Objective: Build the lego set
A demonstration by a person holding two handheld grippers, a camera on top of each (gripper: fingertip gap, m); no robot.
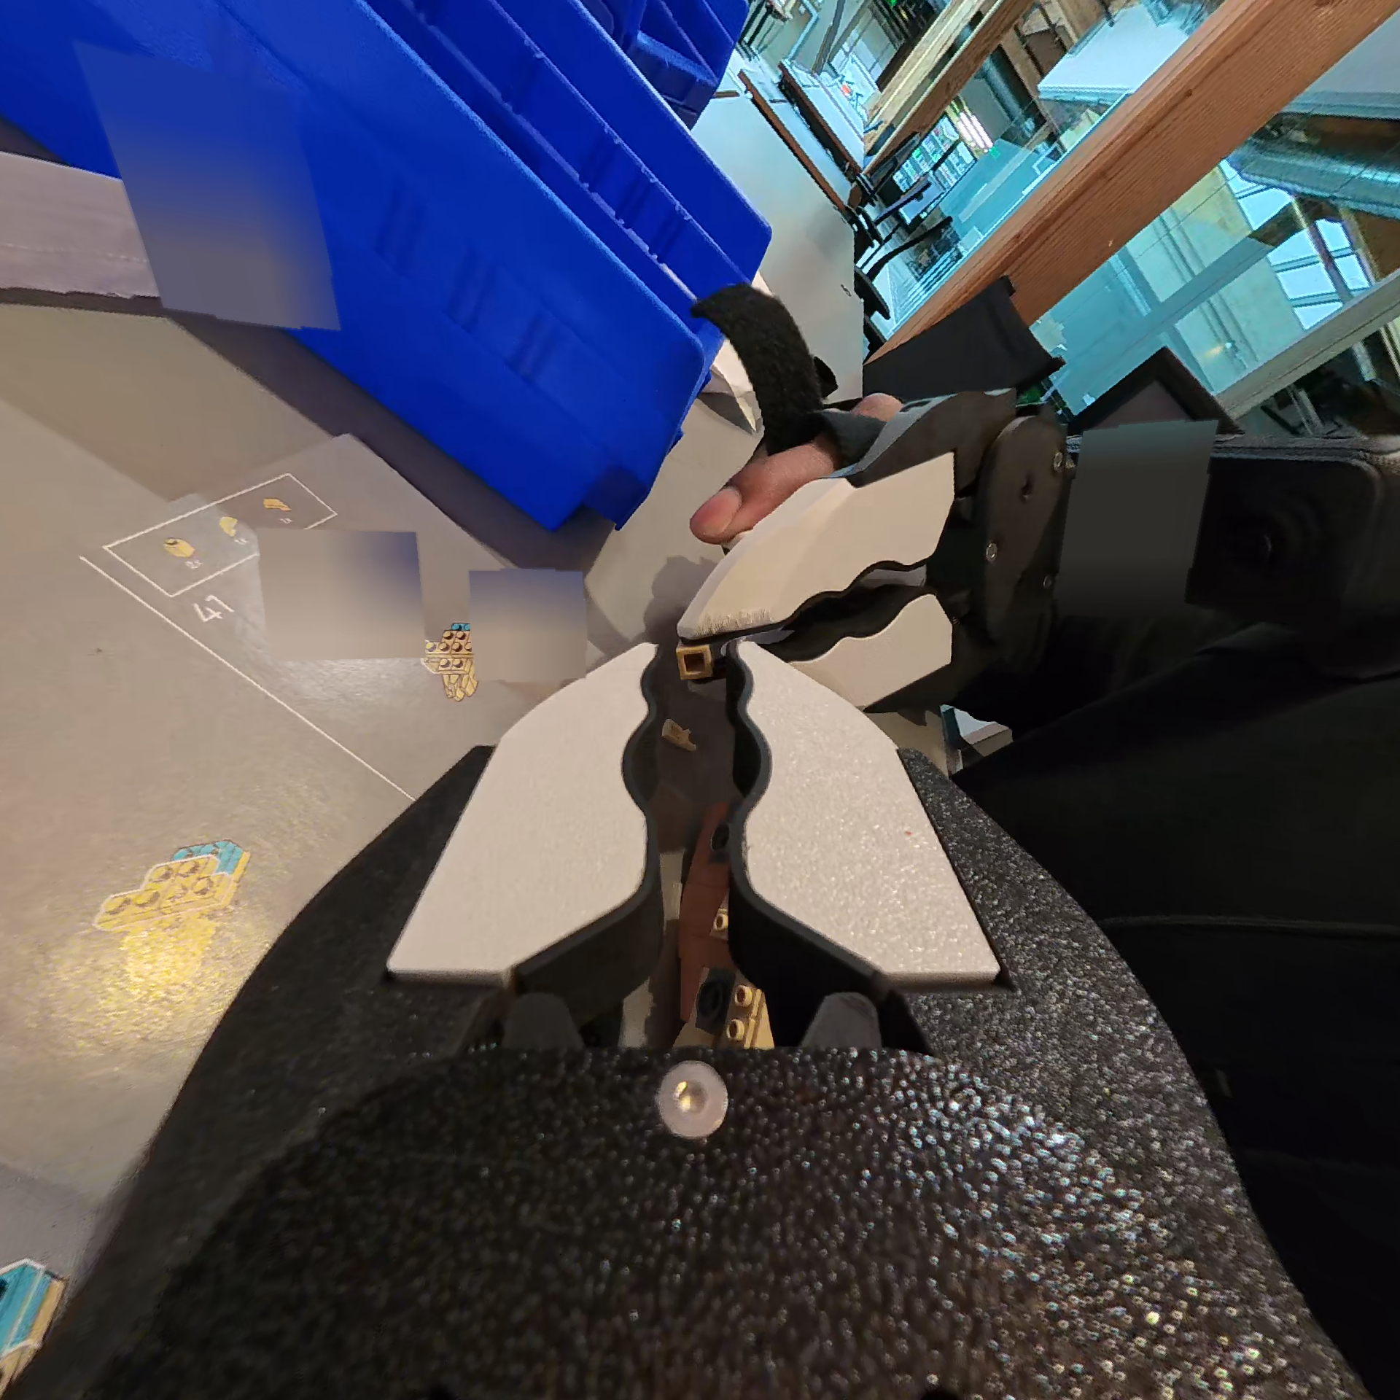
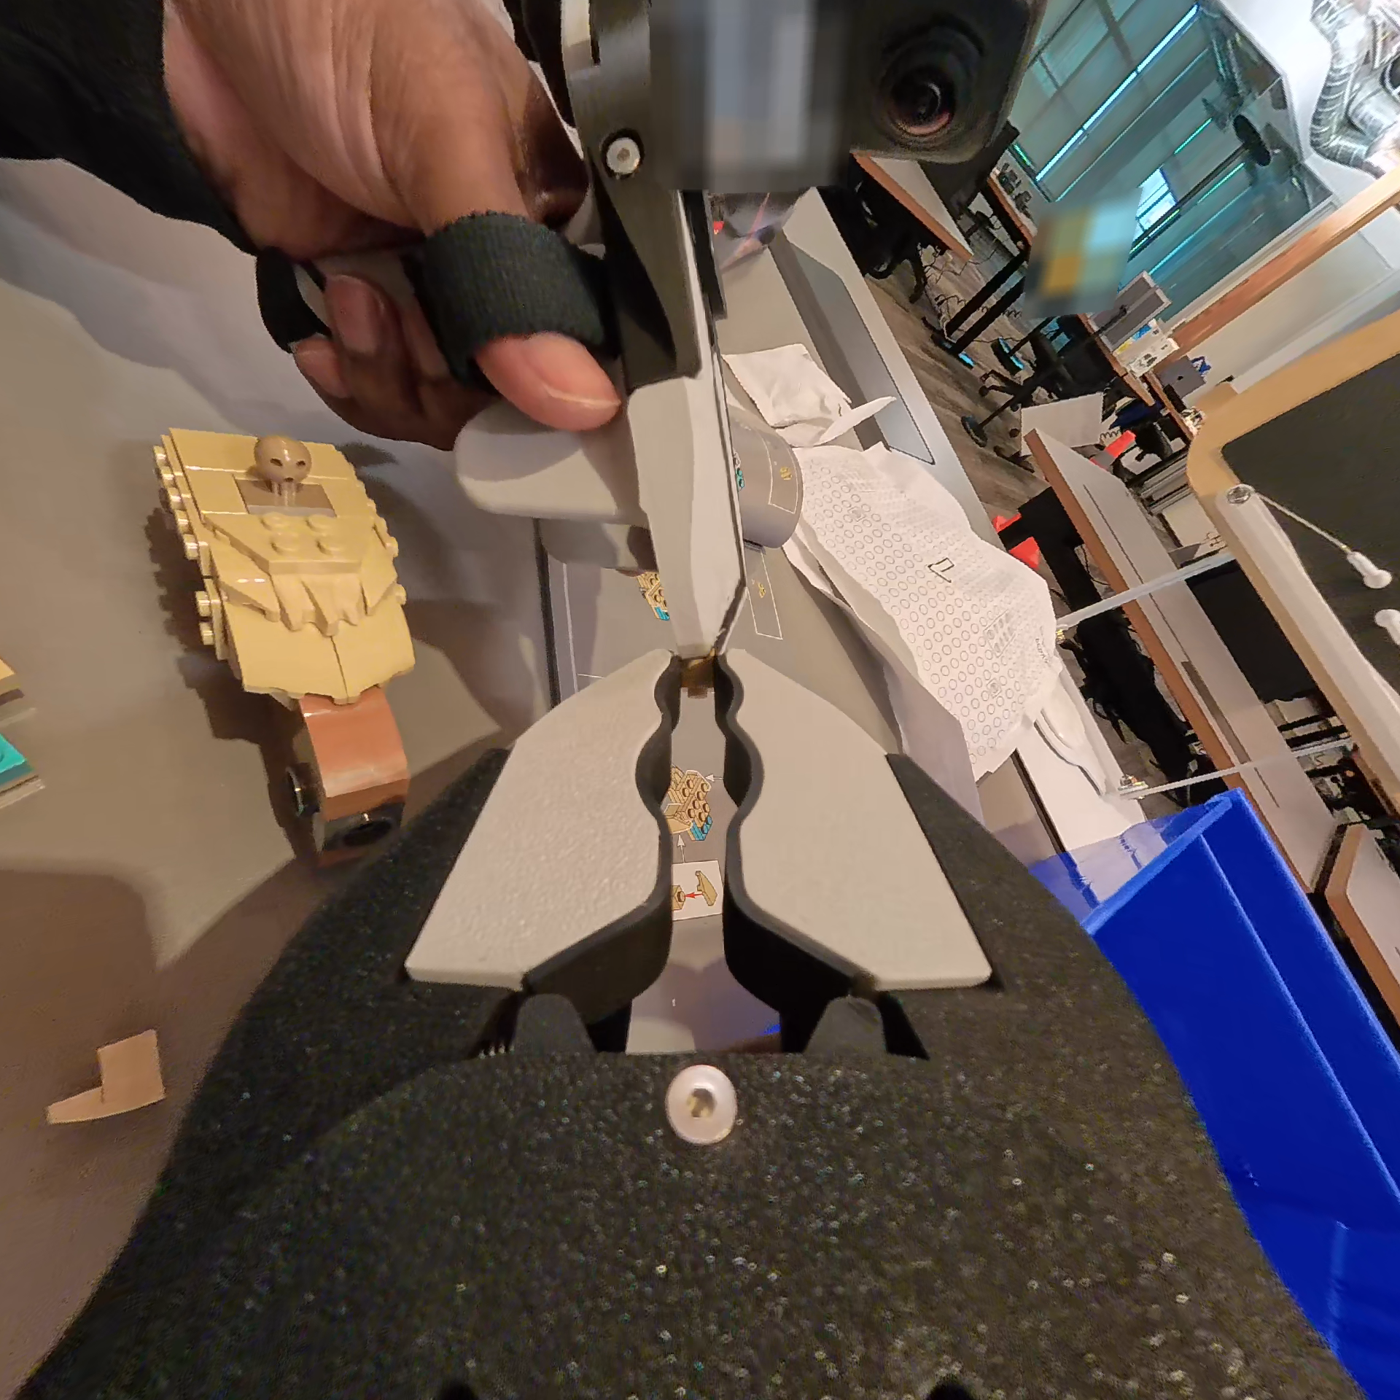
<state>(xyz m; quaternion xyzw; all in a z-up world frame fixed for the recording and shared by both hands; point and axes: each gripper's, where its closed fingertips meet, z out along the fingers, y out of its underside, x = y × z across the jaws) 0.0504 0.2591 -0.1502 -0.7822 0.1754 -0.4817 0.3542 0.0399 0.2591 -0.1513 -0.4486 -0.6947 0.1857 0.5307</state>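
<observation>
Brick (image 1: 695, 661), tiny, tan, stiff and likely slippery, sits pinched by its flat sides between both grippers' narrowed fingers (image 1: 583, 727), left (image 1: 693, 667) and right (image 2: 698, 670), tip to tip.

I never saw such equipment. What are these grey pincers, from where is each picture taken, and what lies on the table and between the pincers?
No robot: a person holds a two-finger gripper in each hand. Each picture comes from a camera on one gripper, looking along its fingers; the other gripper shows farther off. The left gripper and the right gripper meet at one small tan brick. The right pads press it; for the left I cannot tell. On the table: a printed building guide, a tan brick model, blue bins, white crumpled paper.
</observation>
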